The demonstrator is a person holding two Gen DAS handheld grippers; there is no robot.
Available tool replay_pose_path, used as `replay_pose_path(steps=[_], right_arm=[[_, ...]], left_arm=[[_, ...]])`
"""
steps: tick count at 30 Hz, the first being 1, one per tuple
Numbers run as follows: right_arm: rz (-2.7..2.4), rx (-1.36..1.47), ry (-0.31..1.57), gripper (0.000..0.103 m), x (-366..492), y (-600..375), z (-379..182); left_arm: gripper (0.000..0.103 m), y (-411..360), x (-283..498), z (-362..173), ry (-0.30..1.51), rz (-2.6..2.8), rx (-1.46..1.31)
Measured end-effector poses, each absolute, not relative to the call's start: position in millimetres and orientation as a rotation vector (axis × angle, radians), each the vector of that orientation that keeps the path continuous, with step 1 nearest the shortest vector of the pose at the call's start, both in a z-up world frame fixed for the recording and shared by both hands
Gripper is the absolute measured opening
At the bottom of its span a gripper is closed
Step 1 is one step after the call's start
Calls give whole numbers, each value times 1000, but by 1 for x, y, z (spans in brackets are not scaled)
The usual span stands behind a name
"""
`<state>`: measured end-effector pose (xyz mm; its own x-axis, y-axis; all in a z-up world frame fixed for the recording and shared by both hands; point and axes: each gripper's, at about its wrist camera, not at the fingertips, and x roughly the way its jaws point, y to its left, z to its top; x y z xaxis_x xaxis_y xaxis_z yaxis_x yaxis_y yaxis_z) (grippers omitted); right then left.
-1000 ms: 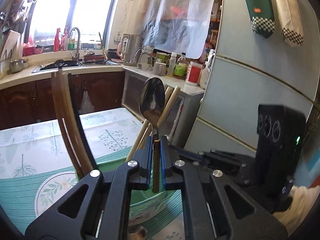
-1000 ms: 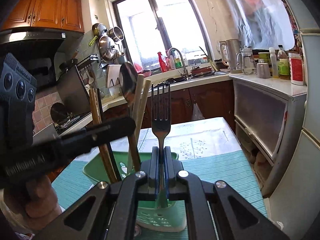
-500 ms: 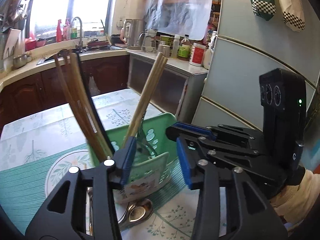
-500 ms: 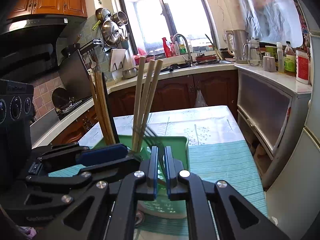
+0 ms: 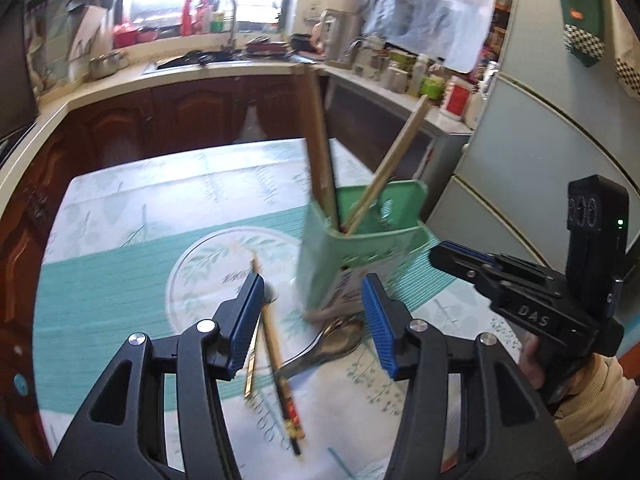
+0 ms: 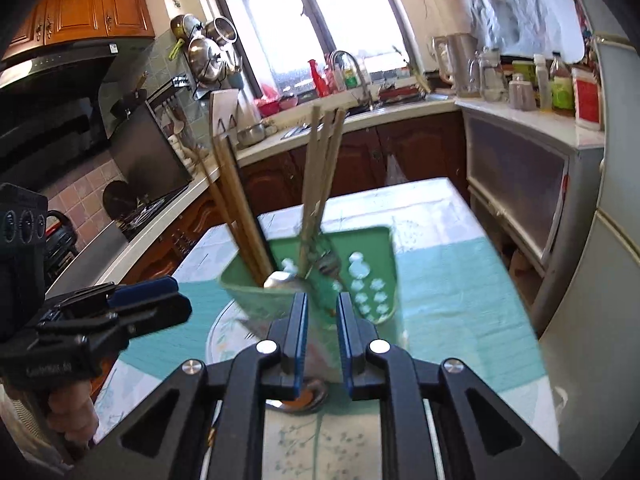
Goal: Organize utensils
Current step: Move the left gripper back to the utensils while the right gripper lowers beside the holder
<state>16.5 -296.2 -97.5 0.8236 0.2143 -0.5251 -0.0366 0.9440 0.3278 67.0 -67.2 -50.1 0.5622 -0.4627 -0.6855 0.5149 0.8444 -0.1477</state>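
Note:
A green utensil holder [image 5: 360, 236] stands on the table and holds upright chopsticks [image 5: 320, 148], a spoon [image 6: 284, 280] and a fork [image 6: 328, 260]. My left gripper [image 5: 312, 316] is open and empty, above loose chopsticks [image 5: 276, 352] and a metal spoon [image 5: 336, 340] that lie on the table beside the holder. My right gripper [image 6: 322, 320] is open a little and empty, just in front of the holder [image 6: 360, 280]. It shows at the right of the left wrist view [image 5: 460, 256].
A teal placemat [image 5: 100, 280] and a leaf-print cloth [image 5: 160, 192] cover the table. A fridge [image 5: 540, 140] stands at the right. Kitchen counters with a sink [image 6: 360, 108], bottles and a stove [image 6: 136, 216] lie behind the table.
My left gripper let go of the spoon and my right gripper let go of the fork; both now stand in the holder. Both grippers opened and pulled back. The left one now looks down at the table.

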Motion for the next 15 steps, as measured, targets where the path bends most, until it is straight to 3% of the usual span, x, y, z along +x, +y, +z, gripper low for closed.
replay_pose_path(steps=[15], right_arm=[[229,406,768,14,19,-256,-134]], left_arm=[[48,-19,65,-111,958,-522,107]])
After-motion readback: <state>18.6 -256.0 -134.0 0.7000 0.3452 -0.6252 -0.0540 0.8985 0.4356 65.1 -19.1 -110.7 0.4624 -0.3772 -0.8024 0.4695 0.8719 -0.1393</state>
